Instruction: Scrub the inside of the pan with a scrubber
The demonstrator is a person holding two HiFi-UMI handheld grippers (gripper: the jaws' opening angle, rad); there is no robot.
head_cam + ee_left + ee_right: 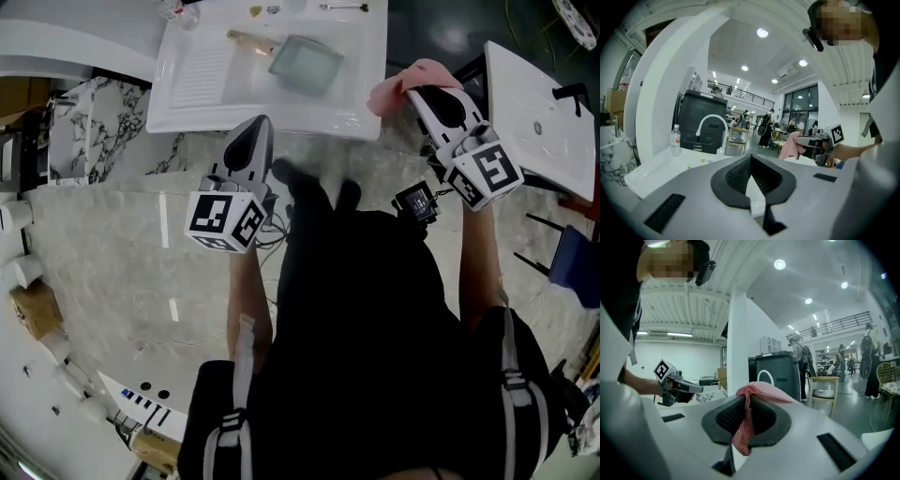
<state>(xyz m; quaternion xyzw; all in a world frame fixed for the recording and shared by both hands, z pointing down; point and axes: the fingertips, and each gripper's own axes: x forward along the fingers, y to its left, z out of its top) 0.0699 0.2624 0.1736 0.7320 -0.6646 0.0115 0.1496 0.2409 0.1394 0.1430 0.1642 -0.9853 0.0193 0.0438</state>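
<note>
— What's around the basin?
— A white sink unit [281, 127] with a ribbed drainboard [202, 75] on its left half and a curved white faucet [712, 123]. A clear plastic bottle [675, 140] stands upright on the unit, left of the faucet.
— And behind it?
— A big dark bin [701, 115], with a wooden chair [825, 392] beside it and a white pillar [737, 348] nearby.
— Farther back?
— People [765, 129] stand near tall windows [801, 112]. There's a railed balcony [740, 93] higher up and round ceiling lights [762, 33].
— Down low?
— A pale stone-patterned floor [122, 272], with a brown box [36, 309] at the left edge and a blue chair [577, 267] at the right.
</note>
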